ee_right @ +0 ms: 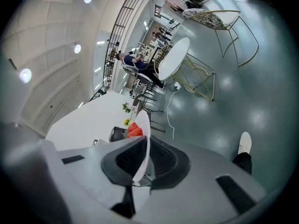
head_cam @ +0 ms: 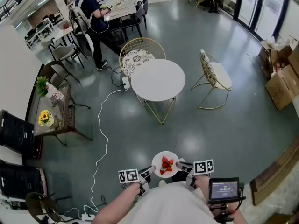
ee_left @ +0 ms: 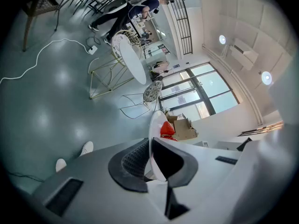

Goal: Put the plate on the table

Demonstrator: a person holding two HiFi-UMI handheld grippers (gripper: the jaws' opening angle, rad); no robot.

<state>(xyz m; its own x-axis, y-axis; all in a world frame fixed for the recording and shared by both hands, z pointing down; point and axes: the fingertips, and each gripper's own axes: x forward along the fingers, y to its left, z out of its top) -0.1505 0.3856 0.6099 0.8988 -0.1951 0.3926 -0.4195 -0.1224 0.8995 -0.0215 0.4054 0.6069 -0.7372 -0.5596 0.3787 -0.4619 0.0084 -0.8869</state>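
A white plate (head_cam: 160,158) with red strawberries (head_cam: 166,165) is held level in front of my body, well short of the round white table (head_cam: 158,80). My left gripper (head_cam: 148,171) is shut on the plate's left rim, my right gripper (head_cam: 180,165) on its right rim. In the left gripper view the plate (ee_left: 154,141) stands edge-on between the jaws, the strawberries (ee_left: 167,129) beyond them. The right gripper view also shows the plate (ee_right: 141,146) pinched edge-on, with strawberries (ee_right: 134,130) to its left and the table (ee_right: 174,58) far off.
Two gold wire chairs (head_cam: 138,54) (head_cam: 214,76) flank the table. A white cable (head_cam: 101,134) snakes across the grey floor. A wooden side table with flowers (head_cam: 46,117) stands at left, cardboard boxes (head_cam: 282,73) at right, a person (head_cam: 93,17) at a desk farther back.
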